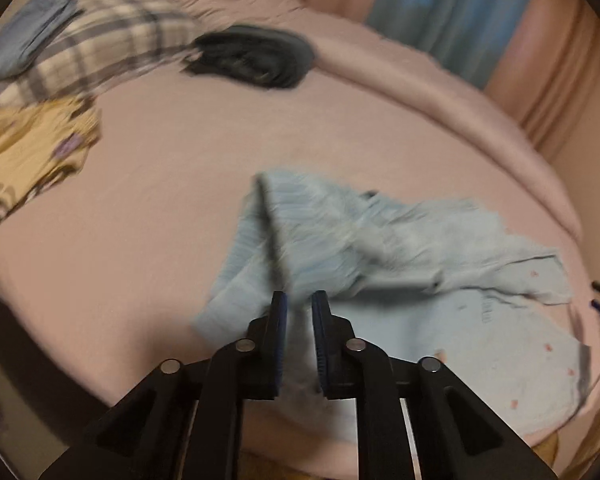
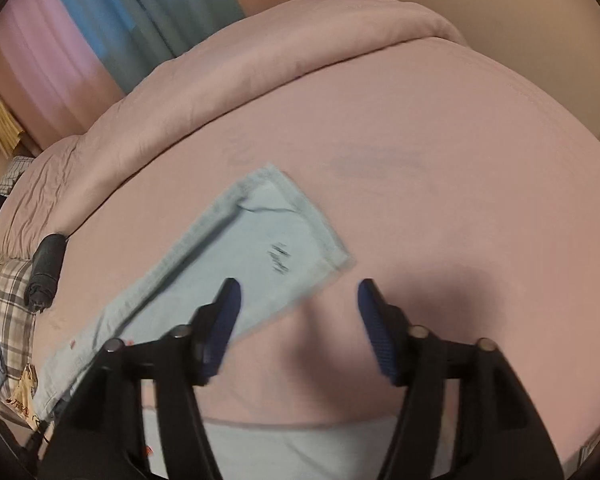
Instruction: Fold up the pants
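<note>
Left wrist view: left tool (image 1: 299,308) nearly pressed together, pinching a fold of the light blue pants (image 1: 380,248), fabric runs up between its blue pads. Pants lie crumpled on the pink bed sheet (image 1: 172,184), right of centre, small red dots on the lower part. Far side of bed: black garment (image 1: 252,60), plaid cloth (image 1: 112,48), folded blue jeans (image 1: 24,44), yellow patterned cloth (image 1: 32,148). Striped curtain (image 1: 440,12) behind. Frame blurred.

Right wrist view: right tool (image 2: 298,304) spread wide, gripping nothing, above bare sheet (image 2: 440,208). Pants (image 2: 256,256) lie flat, diagonal strip, left finger (image 2: 224,320) overlapping the edge; contact unclear. Rolled dark garment (image 2: 46,268) and plaid cloth (image 2: 12,308) at left.
</note>
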{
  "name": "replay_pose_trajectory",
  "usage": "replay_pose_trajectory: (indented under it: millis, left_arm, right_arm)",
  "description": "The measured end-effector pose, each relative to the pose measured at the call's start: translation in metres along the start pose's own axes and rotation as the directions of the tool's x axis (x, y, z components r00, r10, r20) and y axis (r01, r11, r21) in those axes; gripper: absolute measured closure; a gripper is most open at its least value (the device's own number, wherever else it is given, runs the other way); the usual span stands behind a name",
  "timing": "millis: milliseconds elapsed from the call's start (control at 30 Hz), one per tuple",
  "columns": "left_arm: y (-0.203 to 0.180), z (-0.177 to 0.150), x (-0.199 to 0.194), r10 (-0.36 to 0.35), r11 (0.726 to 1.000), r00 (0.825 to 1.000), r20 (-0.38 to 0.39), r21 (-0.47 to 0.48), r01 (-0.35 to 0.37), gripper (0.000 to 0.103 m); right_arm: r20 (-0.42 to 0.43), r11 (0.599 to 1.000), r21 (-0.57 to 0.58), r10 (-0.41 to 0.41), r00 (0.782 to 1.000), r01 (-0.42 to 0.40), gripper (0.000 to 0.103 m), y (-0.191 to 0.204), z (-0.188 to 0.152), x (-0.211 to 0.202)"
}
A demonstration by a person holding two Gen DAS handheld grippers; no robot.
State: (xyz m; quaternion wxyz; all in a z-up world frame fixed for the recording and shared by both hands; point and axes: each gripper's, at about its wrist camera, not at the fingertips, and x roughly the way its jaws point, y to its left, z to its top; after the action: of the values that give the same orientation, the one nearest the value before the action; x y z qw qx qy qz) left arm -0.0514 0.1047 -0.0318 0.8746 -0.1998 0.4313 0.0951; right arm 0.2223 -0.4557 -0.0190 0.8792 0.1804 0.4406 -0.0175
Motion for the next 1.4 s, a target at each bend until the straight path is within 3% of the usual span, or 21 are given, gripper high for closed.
replay_pose_trajectory:
  millis: [167,267,333,400,433,467,500,533,633,700,767,833,900,1000,1100,1300,1400]
  left_arm:
    - [0.013,-0.002,0.0,-0.055,0.995,0.999,-0.004,-0.08,0.054,0.089]
    - [0.009,-0.001,-0.002,-0.084,0.992,0.996,0.0,-0.092,0.084,0.089]
    - [0.006,0.001,-0.002,-0.086,0.992,0.996,-0.005,-0.09,0.085,0.089]
    - [0.004,0.0,-0.004,-0.104,0.99,0.995,-0.009,-0.095,0.103,0.089]
    - [0.004,0.0,-0.005,-0.115,0.988,0.993,-0.012,-0.103,0.113,0.089]
    - [0.002,0.0,-0.005,-0.12,0.988,0.993,-0.014,-0.104,0.118,0.089]
    - [0.002,0.0,-0.006,-0.124,0.987,0.992,-0.015,-0.105,0.122,0.089]
    - [0.0,-0.001,-0.007,-0.135,0.985,0.991,-0.022,-0.107,0.132,0.089]
    - [-0.002,-0.001,-0.013,-0.196,0.972,0.98,-0.028,-0.139,0.19,0.088]
    - [-0.003,0.0,-0.021,-0.246,0.954,0.969,-0.024,-0.183,0.238,0.081]
    - [-0.006,-0.001,-0.032,-0.296,0.933,0.955,-0.011,-0.219,0.286,0.064]
    - [-0.016,-0.006,-0.042,-0.322,0.924,0.947,0.0,-0.219,0.314,0.045]
    - [-0.029,-0.011,-0.048,-0.327,0.927,0.945,-0.007,-0.198,0.319,0.044]
    - [-0.057,-0.021,-0.052,-0.341,0.929,0.939,-0.036,-0.168,0.331,0.044]
    - [-0.104,-0.03,-0.041,-0.415,0.906,0.904,-0.109,-0.141,0.399,0.044]
    - [-0.222,-0.044,-0.006,-0.578,0.816,0.782,-0.235,-0.157,0.556,0.044]
    - [-0.262,-0.048,0.009,-0.619,0.786,0.743,-0.254,-0.203,0.585,0.044]
  right_arm:
    - [-0.062,0.998,0.055,0.031,0.998,-0.027,0.041,0.047,0.017,0.045]
    - [-0.117,0.995,0.095,-0.009,0.993,0.02,0.042,0.078,0.028,0.079]
    - [-0.129,0.991,0.076,-0.098,0.987,0.109,0.042,0.095,0.031,0.104]
    - [-0.141,0.97,0.048,-0.228,0.963,0.236,0.043,0.1,0.029,0.127]
    - [-0.146,0.96,0.027,-0.27,0.952,0.277,0.057,0.101,0.026,0.135]
    - [-0.097,0.941,-0.02,-0.337,0.937,0.337,0.078,0.105,0.022,0.136]
    - [-0.059,0.933,-0.042,-0.359,0.931,0.357,0.087,0.107,0.02,0.133]
    - [-0.053,0.936,-0.049,-0.352,0.934,0.35,0.092,0.106,0.018,0.13]
    - [-0.019,0.98,0.029,-0.197,0.98,0.198,0.095,0.094,0.018,0.097]
    - [0.054,0.994,0.061,-0.096,0.994,0.093,0.095,0.091,0.021,0.059]
    - [0.139,0.998,0.057,-0.006,0.99,-0.002,0.095,0.092,0.017,0.011]
    - [0.217,0.994,0.051,0.084,0.973,-0.098,0.095,0.088,0.002,-0.042]
    - [0.273,0.987,0.044,0.135,0.953,-0.152,0.095,0.08,-0.019,-0.081]
    - [0.302,0.985,0.054,0.139,0.943,-0.163,0.095,0.077,-0.043,-0.108]
    - [0.317,0.974,0.089,0.171,0.933,-0.209,0.095,0.072,-0.062,-0.12]
    - [0.363,0.977,0.095,0.143,0.921,-0.189,0.095,0.072,-0.089,-0.135]
    - [0.36,0.973,0.118,0.143,0.922,-0.197,0.095,0.058,-0.105,-0.136]
